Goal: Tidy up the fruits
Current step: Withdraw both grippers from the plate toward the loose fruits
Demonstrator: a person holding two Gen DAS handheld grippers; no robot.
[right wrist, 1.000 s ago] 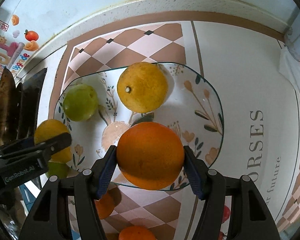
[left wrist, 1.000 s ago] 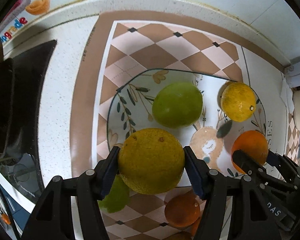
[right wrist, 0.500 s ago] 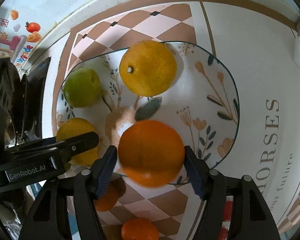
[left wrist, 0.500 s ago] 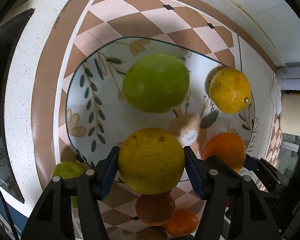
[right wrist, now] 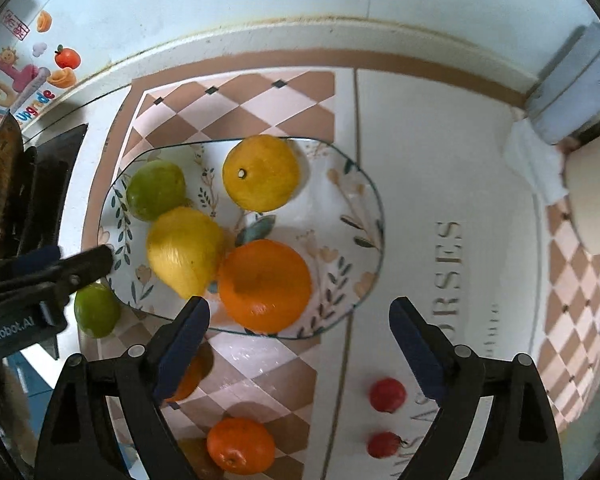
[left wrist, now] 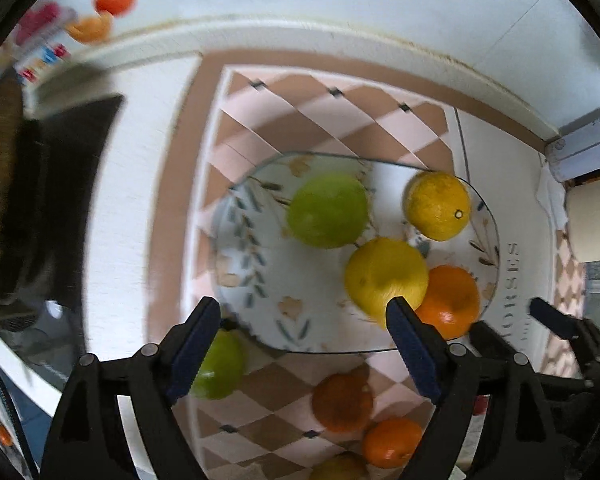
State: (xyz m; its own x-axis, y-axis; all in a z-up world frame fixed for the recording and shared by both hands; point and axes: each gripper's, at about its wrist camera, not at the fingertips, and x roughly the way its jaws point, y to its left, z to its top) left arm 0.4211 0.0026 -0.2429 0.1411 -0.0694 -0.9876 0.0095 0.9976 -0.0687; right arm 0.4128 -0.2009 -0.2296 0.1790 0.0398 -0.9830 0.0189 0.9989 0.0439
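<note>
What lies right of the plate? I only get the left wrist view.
Observer: Two small red fruits on the mat, just past the plate's right end, nearer the camera.
Operator: Is the right gripper holding anything?
Observer: No. The right gripper has just been opening its jaws; nothing is between them.
Operator: What's that colourful blur at my top left?
Observer: Stickers: a sun, fruit and coloured letters.

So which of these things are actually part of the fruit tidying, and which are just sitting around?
Part of the job:
plate
green fruit
yellow citrus
lemon-yellow fruit
orange
loose green fruit
loose orange
small red fruits

Just lying about:
checked mat
wall stickers
</note>
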